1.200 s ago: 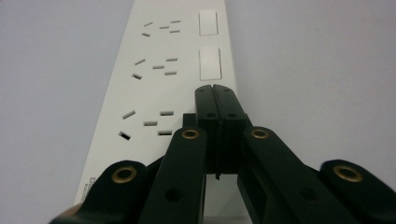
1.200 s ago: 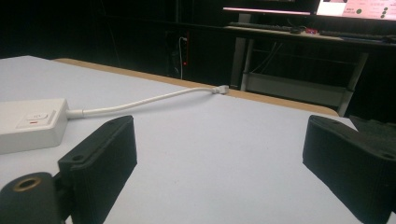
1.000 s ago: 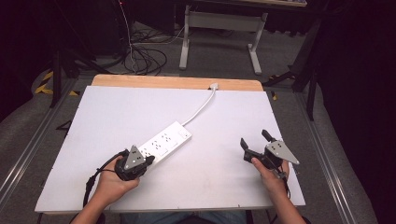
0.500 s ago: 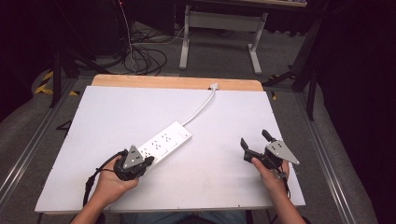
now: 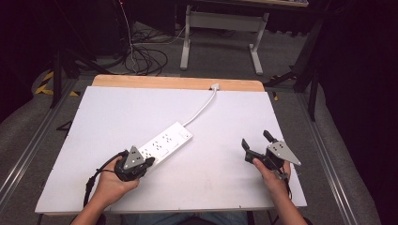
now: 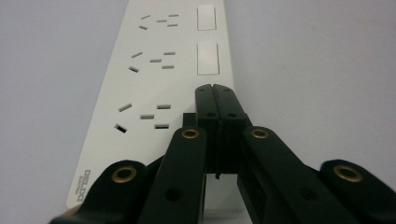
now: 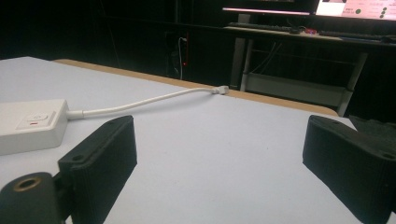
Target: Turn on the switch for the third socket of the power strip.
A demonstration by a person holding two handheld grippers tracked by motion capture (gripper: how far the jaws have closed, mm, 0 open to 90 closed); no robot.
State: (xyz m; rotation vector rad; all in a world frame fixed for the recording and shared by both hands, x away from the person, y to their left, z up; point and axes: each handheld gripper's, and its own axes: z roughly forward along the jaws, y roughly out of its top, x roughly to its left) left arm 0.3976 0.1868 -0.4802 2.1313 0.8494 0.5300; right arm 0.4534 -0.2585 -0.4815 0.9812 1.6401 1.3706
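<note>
A white power strip (image 5: pixel 164 143) lies slantwise on the white tabletop (image 5: pixel 244 108), and its white cable (image 5: pixel 202 108) runs to the far edge. My left gripper (image 5: pixel 148 161) is at the strip's near end, jaws shut with nothing between them. In the left gripper view the closed tips (image 6: pixel 215 93) sit over the strip (image 6: pixel 154 60) just below a rocker switch (image 6: pixel 207 58); I cannot tell whether they touch it. My right gripper (image 5: pixel 256 139) rests at the front right, open and holding nothing. Its view (image 7: pixel 219 154) shows the strip's far end (image 7: pixel 28 123) and the cable (image 7: pixel 140 103).
A wooden strip (image 5: pixel 178 82) edges the far side of the table. Beyond it stand a metal desk frame (image 5: pixel 220 33) and loose cables on the floor (image 5: pixel 145 56). Bare tabletop lies between the two grippers and across the far left.
</note>
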